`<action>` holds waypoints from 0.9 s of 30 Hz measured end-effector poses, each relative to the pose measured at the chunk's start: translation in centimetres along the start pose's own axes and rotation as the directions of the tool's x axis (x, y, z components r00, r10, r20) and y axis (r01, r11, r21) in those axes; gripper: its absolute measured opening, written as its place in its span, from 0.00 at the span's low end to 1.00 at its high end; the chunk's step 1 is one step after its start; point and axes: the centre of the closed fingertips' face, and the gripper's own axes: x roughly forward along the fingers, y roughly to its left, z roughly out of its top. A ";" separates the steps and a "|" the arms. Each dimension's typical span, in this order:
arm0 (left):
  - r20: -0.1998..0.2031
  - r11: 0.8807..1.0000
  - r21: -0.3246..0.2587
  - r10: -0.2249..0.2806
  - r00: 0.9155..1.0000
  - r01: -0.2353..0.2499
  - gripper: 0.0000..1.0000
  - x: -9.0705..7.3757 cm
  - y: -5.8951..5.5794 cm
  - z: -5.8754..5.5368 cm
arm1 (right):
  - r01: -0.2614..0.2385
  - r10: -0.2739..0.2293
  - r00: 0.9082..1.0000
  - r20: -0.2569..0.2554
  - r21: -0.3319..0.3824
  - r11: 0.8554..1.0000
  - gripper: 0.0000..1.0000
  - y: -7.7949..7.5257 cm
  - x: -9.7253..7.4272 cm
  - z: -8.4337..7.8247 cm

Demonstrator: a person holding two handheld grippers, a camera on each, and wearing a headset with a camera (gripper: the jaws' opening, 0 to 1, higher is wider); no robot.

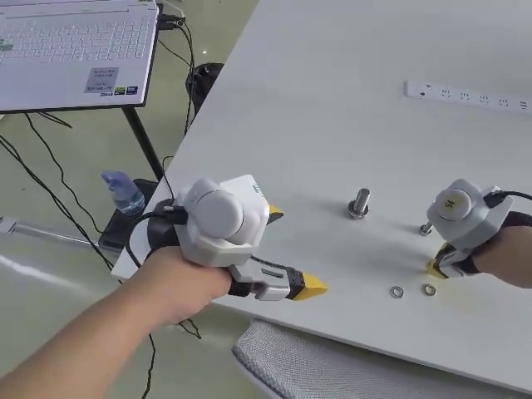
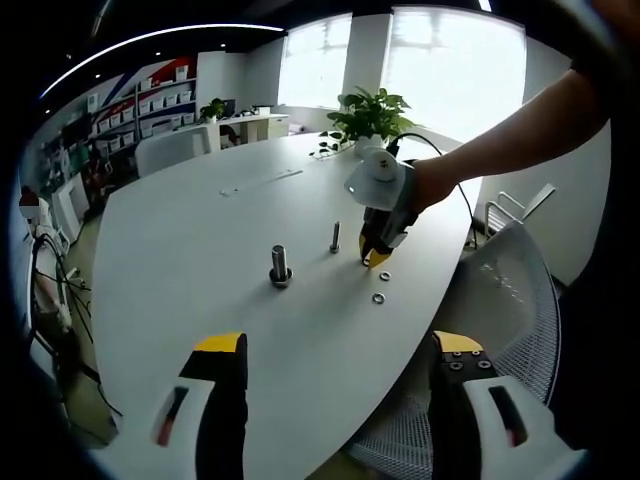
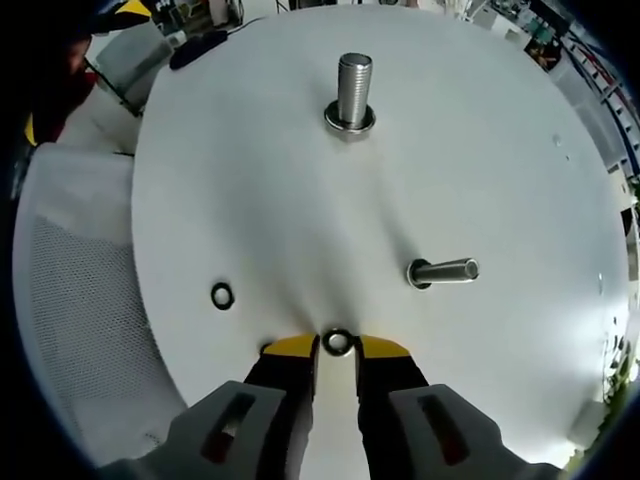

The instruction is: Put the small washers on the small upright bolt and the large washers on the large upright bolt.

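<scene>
Steel on white: one washer [image 3: 338, 342] lies flat on the surface, right at the tips of the right gripper [image 3: 337, 352]. Its yellow-tipped fingers [image 3: 290, 347] stand close together on either side of the ring, and I cannot tell whether they are pinching it or only flanking it. A second washer [image 3: 222, 295] lies loose a little way off, near the surface's edge. Beyond them the small bolt [image 1: 426, 228] stands upright, with the large bolt [image 1: 359, 204] upright beside it and well apart from the washers. A darker ring shows around the foot of the large bolt, but whether that is a washer or the bolt's own head is too small to make out.

The left gripper [image 2: 339, 345] hangs over the near edge, its fingers wide apart with nothing between them. From the head view, the right gripper's body hides most of its own fingers, leaving one yellow tip showing.

The surface [image 1: 332, 108] is a broad, pale table, bare around the bolts. A white power strip [image 1: 465, 96] runs off at the far right. A grey mesh chair [image 1: 316, 366] is tucked in below the edge. To the left, an open laptop [image 1: 75, 50] is cut off at the top, with cables [image 1: 50, 191] trailing down to the floor and a blue-capped bottle [image 1: 125, 193]. A leafy plant [image 2: 370, 110] stands at the far end before bright windows [image 2: 450, 60].
</scene>
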 end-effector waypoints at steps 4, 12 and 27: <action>-0.003 1.000 -0.002 0.002 1.000 -0.002 0.73 0.0 0.1 -0.2 | 0.000 0.000 1.000 0.012 -0.032 0.999 0.18 0.2 0.0 0.0; -0.001 1.000 -0.003 -0.002 1.000 0.002 0.73 0.2 0.0 -0.1 | -0.006 0.007 1.000 0.009 -0.068 0.998 0.16 0.1 0.0 -0.1; -0.002 1.000 0.001 -0.001 1.000 0.001 0.73 0.5 0.2 0.3 | -0.009 0.008 1.000 -0.009 -0.080 0.997 0.12 -0.1 -0.1 -0.2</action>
